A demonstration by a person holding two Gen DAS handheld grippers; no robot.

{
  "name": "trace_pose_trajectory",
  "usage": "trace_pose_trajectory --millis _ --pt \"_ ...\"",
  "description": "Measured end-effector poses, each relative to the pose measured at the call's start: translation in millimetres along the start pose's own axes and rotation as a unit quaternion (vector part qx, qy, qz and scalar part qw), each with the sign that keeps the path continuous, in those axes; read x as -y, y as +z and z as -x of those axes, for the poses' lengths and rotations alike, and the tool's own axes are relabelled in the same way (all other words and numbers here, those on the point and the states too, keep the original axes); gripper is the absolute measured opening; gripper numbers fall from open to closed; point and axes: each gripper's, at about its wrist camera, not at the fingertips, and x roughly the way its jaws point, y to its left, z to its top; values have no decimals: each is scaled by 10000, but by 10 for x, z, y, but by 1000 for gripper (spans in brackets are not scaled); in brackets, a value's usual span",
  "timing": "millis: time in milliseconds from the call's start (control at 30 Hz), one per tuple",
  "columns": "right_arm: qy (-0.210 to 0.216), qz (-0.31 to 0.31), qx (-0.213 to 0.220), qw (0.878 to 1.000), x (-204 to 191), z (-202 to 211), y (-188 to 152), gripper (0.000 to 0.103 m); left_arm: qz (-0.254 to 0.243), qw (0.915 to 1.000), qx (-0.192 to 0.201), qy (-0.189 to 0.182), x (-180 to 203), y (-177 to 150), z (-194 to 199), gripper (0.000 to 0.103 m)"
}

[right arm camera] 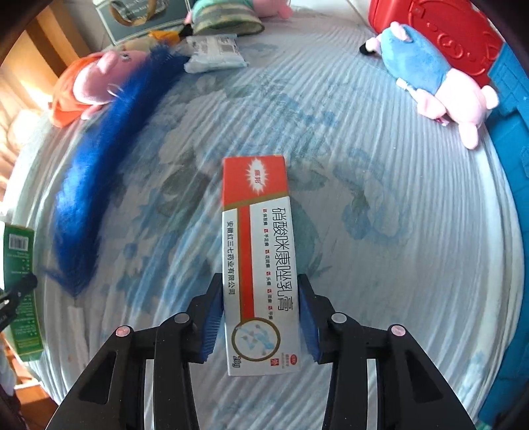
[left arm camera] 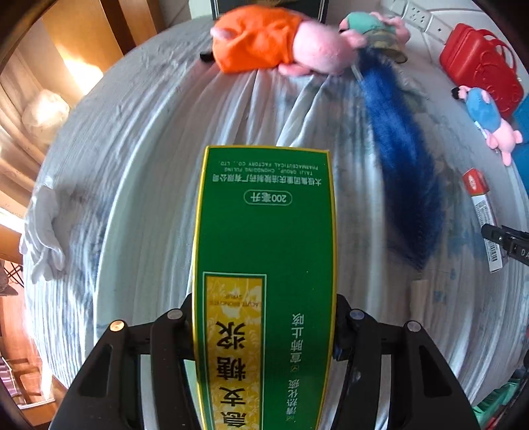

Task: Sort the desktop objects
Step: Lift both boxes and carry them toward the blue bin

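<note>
My left gripper (left arm camera: 264,330) is shut on a tall green medicine box (left arm camera: 264,238) with a yellow label, its pads pressed on the box's two long sides. In the right wrist view, my right gripper (right arm camera: 261,311) is shut on a red-and-white ointment box (right arm camera: 258,251), blue pads on both edges. Both boxes hang above a pale blue flowered cloth (right arm camera: 396,264). The green box (right arm camera: 20,281) shows at the right wrist view's left edge. The ointment box (left arm camera: 482,211) shows at the left wrist view's right edge.
A long blue furry tail (right arm camera: 99,165) lies on the cloth beside a pink plush in orange (left arm camera: 264,39). A blue-clad plush pig (right arm camera: 426,69), a red case (right arm camera: 446,29), a blue bin (right arm camera: 509,165), a white packet (right arm camera: 215,53) and a white glove (left arm camera: 43,231) lie around the edges.
</note>
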Motion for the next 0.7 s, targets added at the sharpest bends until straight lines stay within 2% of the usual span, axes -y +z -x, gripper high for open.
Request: trace_pose_trajectory --millis 100,300,500,700 --pt "161 -43 213 9996 40 217 -126 41 -77 9993 336 111 126 -20 279 53" --pt "401 -175 813 9957 433 727 -225 41 -164 9948 1008 47 439 -23 863 53" --pt "522 -231 1311 9897 706 1168 -399 41 -317 9891 1438 -46 832 -199 1274 53" --pt "442 -365 1786 9823 863 1637 -606 41 -740 9811 1776 -207 1273 -229 1581 53"
